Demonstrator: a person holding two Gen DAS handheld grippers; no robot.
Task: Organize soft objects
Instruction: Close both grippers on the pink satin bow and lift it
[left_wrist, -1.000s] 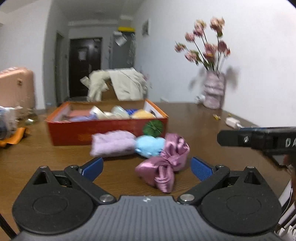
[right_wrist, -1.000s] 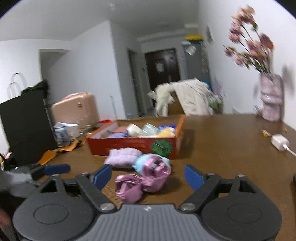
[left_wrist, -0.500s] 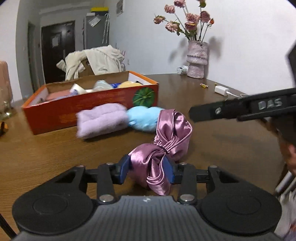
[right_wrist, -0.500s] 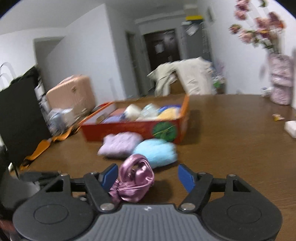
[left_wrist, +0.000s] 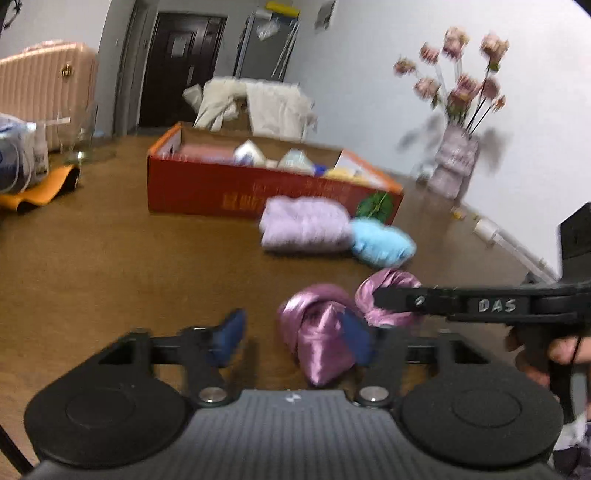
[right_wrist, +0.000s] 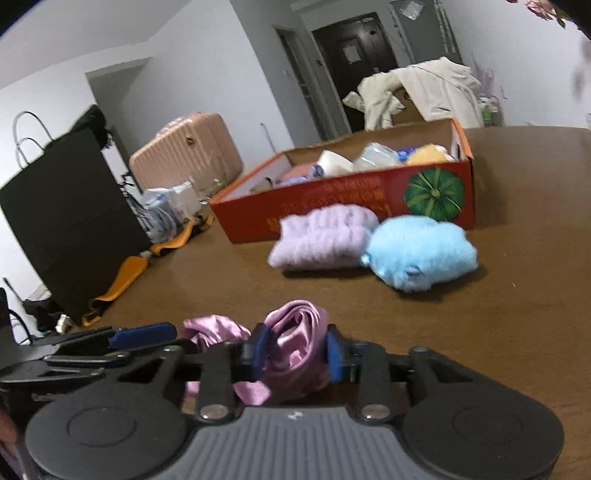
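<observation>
The right tool (right_wrist: 295, 350), jaws just closing, is clenching one end of the pink satin cloth (right_wrist: 295, 332), which is lying on the tabletop (right_wrist: 517, 295) near the red box (right_wrist: 332, 206). The left tool (left_wrist: 291, 339) is straddling the other end, its grip too blurred to tell.

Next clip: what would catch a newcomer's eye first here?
The shiny pink satin cloth at the near table edge, pinched by the right tool, whose jaws have just been closing. Behind it, a lilac towel and a blue plush toy sit side by side before the red box.
</observation>
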